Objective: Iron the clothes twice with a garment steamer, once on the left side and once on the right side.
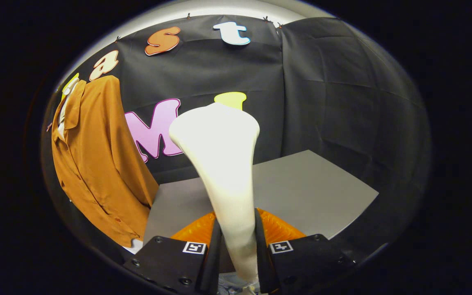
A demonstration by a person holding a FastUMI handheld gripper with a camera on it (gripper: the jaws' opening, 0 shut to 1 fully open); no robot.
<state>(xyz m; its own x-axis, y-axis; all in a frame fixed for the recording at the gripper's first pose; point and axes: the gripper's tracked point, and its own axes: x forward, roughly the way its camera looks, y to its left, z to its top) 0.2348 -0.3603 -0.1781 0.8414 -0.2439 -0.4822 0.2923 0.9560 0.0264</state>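
- The gripper [236,241] stands nearest, its two fingers [213,254] closed on the narrow handle of the cream-white plastic garment steamer [221,164]; each finger presses one side of the handle, so the steamer is clamped between them.
- Each finger block carries a small square black-and-white marker [194,247] on its upper face, one to either side of the steamer's handle.
- The steamer rises from between the fingers and widens into a broad, rounded head at its top, leaning slightly to the left as it goes up.
- Just behind the fingers, on both sides of the steamer's handle, sits a ribbed orange piece [277,229]; what it is cannot be told.
- Beyond the steamer's handle lies a flat grey tabletop [314,192], spreading out to the right of the steamer and also a little to its left.
- Left of the steamer, apart from its head, hangs the rust-orange collared shirt [96,164], buttoned down the front, its lower hem dropping past the tabletop's left edge.
- A pale hanger or inner collar [64,107] shows at the shirt's neck; which one cannot be told.
- Farthest back, behind the steamer's head, the shirt and the tabletop, hangs the creased black cloth wall [334,94] of the booth.
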